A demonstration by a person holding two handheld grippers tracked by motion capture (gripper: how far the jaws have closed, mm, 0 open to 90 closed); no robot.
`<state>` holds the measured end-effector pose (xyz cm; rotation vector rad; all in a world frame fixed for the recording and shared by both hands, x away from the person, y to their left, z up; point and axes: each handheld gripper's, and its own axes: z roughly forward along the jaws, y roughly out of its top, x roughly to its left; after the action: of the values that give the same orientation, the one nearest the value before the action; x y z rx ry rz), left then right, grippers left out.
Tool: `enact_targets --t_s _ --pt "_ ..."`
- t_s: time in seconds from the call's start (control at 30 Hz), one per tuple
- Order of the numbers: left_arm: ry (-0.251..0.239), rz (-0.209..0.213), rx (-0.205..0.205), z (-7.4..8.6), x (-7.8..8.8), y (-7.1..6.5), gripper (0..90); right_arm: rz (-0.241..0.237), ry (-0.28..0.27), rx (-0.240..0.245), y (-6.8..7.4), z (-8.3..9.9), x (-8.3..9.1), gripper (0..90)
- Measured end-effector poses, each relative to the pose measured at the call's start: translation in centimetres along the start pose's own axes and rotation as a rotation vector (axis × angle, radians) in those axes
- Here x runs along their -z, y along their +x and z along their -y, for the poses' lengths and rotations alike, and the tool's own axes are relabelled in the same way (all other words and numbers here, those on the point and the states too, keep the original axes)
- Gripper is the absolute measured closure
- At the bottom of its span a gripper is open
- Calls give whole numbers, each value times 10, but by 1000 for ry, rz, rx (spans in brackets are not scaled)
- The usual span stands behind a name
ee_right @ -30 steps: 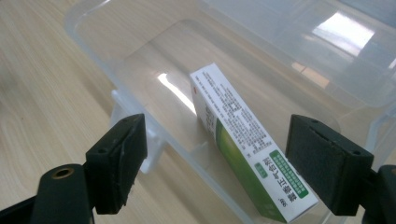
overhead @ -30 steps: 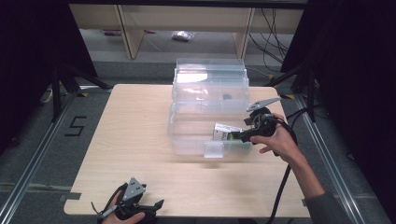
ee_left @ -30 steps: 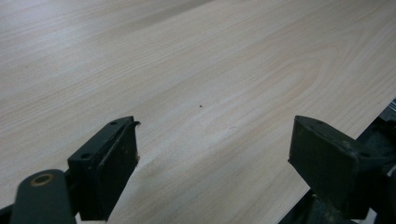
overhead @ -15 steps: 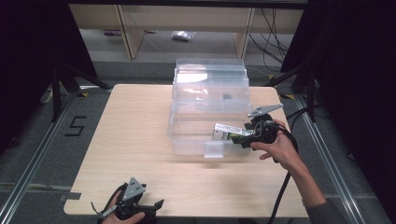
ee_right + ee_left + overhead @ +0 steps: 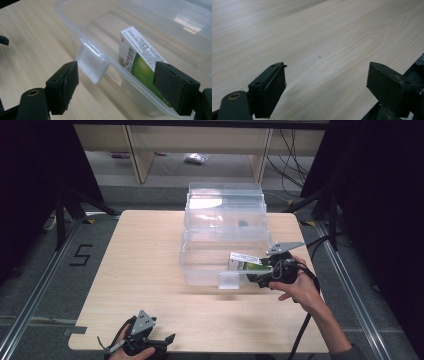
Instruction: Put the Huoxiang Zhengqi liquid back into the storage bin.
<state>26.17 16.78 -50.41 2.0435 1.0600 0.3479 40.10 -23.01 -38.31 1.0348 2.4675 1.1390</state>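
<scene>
- My right hand-held gripper (image 5: 252, 278) sits at the near right corner of the clear plastic bin (image 5: 200, 265), jaws wide apart and gripping nothing.
- In the right gripper view those jaws straddle the bin's near wall, beside its latch tab (image 5: 92, 61).
- The green-and-white box (image 5: 140, 58) stands tilted inside the bin, against that near wall.
- My left hand-held gripper (image 5: 167, 340) rests low at the near left edge of the tabletop (image 5: 145, 250), jaws apart over bare wood.
</scene>
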Motion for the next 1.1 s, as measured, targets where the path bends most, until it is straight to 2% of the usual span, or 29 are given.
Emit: enact_targets --t_s 0.03,0.1,0.13,0.17,0.2,0.3,0.33,0.37,0.47,0.57,0.63,0.67,0.77,0.8,0.83,0.87,1.03,1.07,1.1 --pt "2 0 -2 0 0 0 149 -10 30 13 0 0 3 217" --pt "5 -1 -3 0 0 0 149 2 29 15 2 2 4 214" --pt "2 2 -4 0 0 0 149 -9 -2 28 4 7 1 214" --pt "-10 12 15 0 0 -2 149 -11 18 15 6 8 2 214" --pt "-3 11 7 0 1 -1 149 -15 17 25 7 10 1 214" --pt "-18 9 15 0 0 -2 149 -21 18 11 12 16 0 212" --pt "0 2 -2 0 1 0 149 -19 2 16 13 18 -1 212" --pt "1 -1 -2 0 0 0 149 -31 9 11 14 18 0 212" --pt "-3 -3 -2 0 0 0 149 -22 5 12 19 22 1 211" --pt "-3 -3 1 0 1 0 149 -33 -8 21 22 27 1 211" --pt "-4 -1 0 0 1 0 149 -34 -1 17 23 28 2 211" --pt "-6 -1 4 0 1 -1 149 -44 4 3 28 31 3 209" --pt "-13 9 12 0 0 -1 149 -55 -9 19 31 35 2 206" --pt "-5 8 5 0 1 -1 149 -50 -4 -1 35 36 3 206" --pt "-7 9 8 0 1 -1 149 -43 -11 24 35 37 2 206" --pt "-7 8 12 0 0 -2 149 -48 -17 28 37 39 1 206" --pt "-11 9 3 1 1 -1 149 -55 -12 32 43 45 -4 205" --pt "-10 9 3 0 1 -1 149 -57 -12 12 47 50 -6 206" --pt "-10 10 3 0 1 -1 149 -60 -17 26 47 51 -7 205"
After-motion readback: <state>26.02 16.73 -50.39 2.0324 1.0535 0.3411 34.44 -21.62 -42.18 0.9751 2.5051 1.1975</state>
